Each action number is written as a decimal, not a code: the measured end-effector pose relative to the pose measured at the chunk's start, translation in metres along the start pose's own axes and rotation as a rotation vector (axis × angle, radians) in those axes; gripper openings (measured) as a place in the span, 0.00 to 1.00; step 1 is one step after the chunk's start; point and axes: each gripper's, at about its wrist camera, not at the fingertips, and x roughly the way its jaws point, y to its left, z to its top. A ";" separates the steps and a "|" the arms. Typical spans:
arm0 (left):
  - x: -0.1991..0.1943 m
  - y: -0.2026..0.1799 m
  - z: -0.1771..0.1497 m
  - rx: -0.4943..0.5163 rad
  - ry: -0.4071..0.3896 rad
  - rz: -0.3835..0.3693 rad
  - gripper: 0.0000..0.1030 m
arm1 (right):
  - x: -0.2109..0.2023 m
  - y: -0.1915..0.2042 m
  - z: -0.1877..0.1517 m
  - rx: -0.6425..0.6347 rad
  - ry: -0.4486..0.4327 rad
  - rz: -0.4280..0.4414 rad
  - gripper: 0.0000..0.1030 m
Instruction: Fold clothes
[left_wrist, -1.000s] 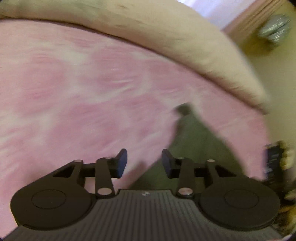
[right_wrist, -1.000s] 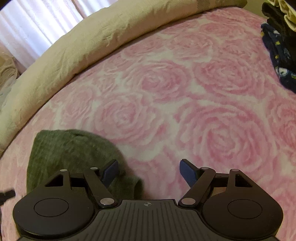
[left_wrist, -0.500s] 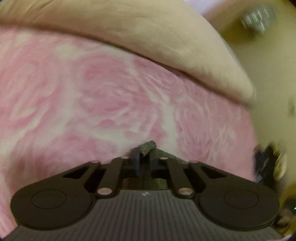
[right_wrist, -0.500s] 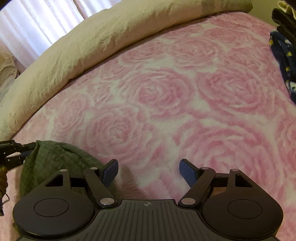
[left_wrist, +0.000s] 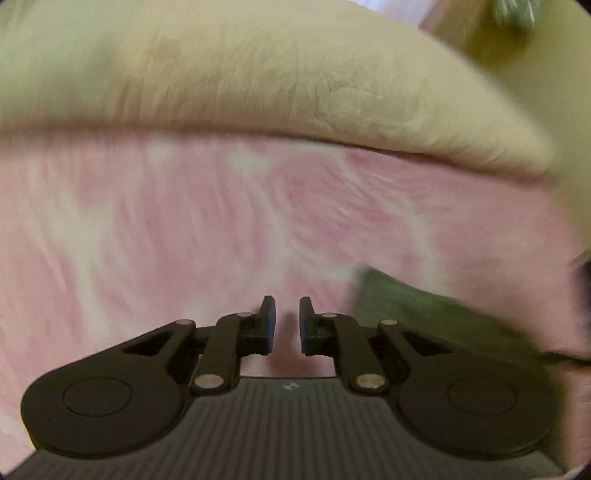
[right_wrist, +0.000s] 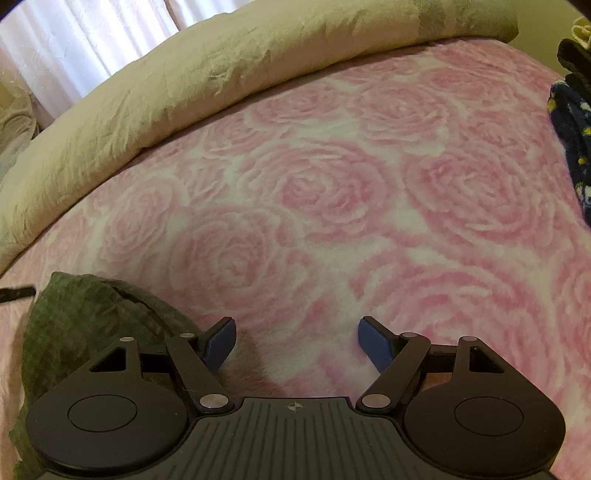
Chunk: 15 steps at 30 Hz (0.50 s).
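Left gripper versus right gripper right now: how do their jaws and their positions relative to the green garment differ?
The left gripper has a narrow gap and its jaws are opening; the right gripper stands wide open. The green garment lies off to the right of the left gripper, but to the left of the right gripper, partly under its body. Shared: neither has cloth between its pads; both point down at the pink rose blanket.

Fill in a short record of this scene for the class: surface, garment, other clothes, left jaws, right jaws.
surface: pink rose-patterned blanket, beige duvet bunched along its far edge
garment: green knit garment, crumpled, lying on the blanket
other clothes: dark clothes pile at the right edge
left jaws: left gripper opening, nothing between them
right jaws: right gripper wide open, empty
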 end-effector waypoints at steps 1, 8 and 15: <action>-0.008 0.003 -0.011 -0.030 0.027 -0.037 0.14 | 0.000 -0.001 0.000 0.000 0.000 0.004 0.74; -0.017 -0.004 -0.068 0.004 0.119 -0.068 0.17 | 0.000 -0.001 0.000 -0.014 -0.002 0.003 0.74; -0.040 -0.071 -0.101 0.440 -0.085 0.209 0.00 | 0.001 0.008 -0.005 -0.070 -0.006 -0.023 0.74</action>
